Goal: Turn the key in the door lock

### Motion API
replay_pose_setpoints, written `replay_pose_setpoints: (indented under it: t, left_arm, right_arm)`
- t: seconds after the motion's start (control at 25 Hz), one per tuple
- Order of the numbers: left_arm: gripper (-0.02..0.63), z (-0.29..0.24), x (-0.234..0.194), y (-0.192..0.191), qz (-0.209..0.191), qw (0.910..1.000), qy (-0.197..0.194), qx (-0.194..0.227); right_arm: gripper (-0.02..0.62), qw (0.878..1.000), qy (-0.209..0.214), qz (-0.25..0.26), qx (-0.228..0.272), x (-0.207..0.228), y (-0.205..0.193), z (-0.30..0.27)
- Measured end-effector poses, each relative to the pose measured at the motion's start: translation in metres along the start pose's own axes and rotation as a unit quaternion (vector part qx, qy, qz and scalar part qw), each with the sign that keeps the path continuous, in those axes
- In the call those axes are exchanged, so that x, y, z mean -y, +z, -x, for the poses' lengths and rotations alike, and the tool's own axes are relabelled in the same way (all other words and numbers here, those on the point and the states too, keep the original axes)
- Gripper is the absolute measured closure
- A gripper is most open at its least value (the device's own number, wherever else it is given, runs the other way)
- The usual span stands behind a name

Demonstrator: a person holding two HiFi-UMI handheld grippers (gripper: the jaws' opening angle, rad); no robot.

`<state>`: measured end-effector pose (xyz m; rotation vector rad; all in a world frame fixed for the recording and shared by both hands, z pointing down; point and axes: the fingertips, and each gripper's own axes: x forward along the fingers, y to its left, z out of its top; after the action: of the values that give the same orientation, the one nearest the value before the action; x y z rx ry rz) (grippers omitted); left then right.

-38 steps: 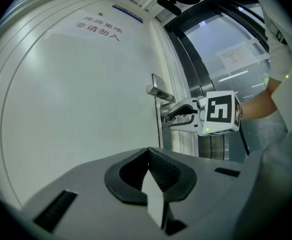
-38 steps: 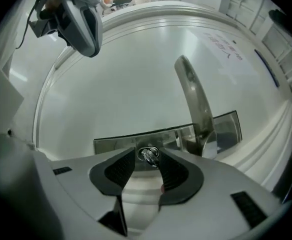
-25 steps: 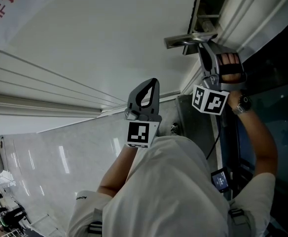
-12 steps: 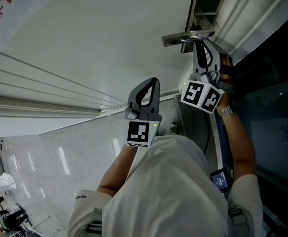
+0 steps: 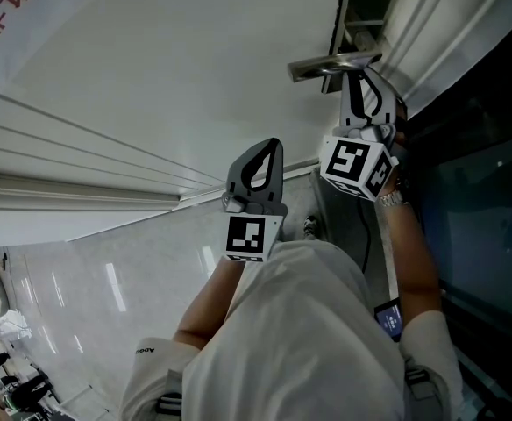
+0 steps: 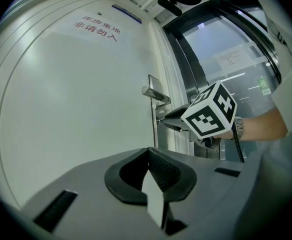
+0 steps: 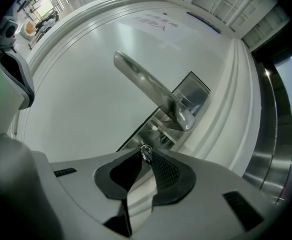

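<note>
A silver lever handle point(image 5: 326, 65) sticks out from the lock plate point(image 7: 192, 95) of a white door point(image 5: 151, 77). Just under the handle point(image 7: 148, 89), a small metal key point(image 7: 146, 153) sits in the lock. My right gripper point(image 7: 146, 155) is shut on the key's head; its jaws have just been closing with the key between them. In the head view the right gripper point(image 5: 358, 79) points at the door edge below the handle, its marker cube turned towards me. My left gripper point(image 5: 273, 145) hovers in front of the door, shut and empty, well left of the lock point(image 6: 148, 151).
Red lettering point(image 5: 10, 3) is printed on the door's upper left. A dark glass panel in a metal frame point(image 5: 475, 147) adjoins the door on the right. Glossy floor tiles point(image 5: 81, 279) lie below. My white-shirted body fills the lower middle.
The right gripper has rolled about its own axis at the lock, so its marker cube shows a different face and the hand on it has slipped out of sight. The left gripper has stayed still.
</note>
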<state>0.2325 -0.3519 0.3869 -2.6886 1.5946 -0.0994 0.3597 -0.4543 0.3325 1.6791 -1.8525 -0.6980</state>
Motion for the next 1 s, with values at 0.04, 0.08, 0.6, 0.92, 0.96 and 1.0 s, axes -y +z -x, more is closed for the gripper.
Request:
replay_pose_setpoints:
  t: [0.04, 0.08, 0.6, 0.92, 0.96, 1.0]
  left_arm:
    - [0.597, 0.000, -0.001, 0.000, 0.000, 1.0000, 0.000, 0.000]
    - [0.597, 0.000, -0.001, 0.000, 0.000, 1.0000, 0.000, 0.000]
    - [0.597, 0.003, -0.005, -0.002, 0.001, 1.0000, 0.003, -0.003]
    - [0.597, 0.003, -0.004, -0.002, -0.005, 1.0000, 0.003, -0.003]
    - [0.597, 0.003, -0.005, -0.003, -0.004, 1.0000, 0.004, -0.004]
    - [0.598, 0.004, -0.005, -0.003, -0.003, 1.0000, 0.004, -0.005]
  right_arm:
    - [0.531, 1.000, 0.001, -0.004, 0.000, 0.000, 0.000, 0.000]
    - [0.529, 1.000, 0.002, -0.009, 0.000, 0.000, 0.000, 0.000]
    - [0.584, 0.974, 0.043, -0.222, 0.009, 0.005, 0.001, -0.001]
    - [0.584, 0.879, 0.108, -0.463, -0.001, 0.010, -0.007, -0.003]
    - [0.584, 0.869, 0.113, -0.482, -0.002, 0.011, -0.008, -0.003]
    - [0.584, 0.857, 0.117, -0.501, -0.003, 0.011, -0.009, -0.003]
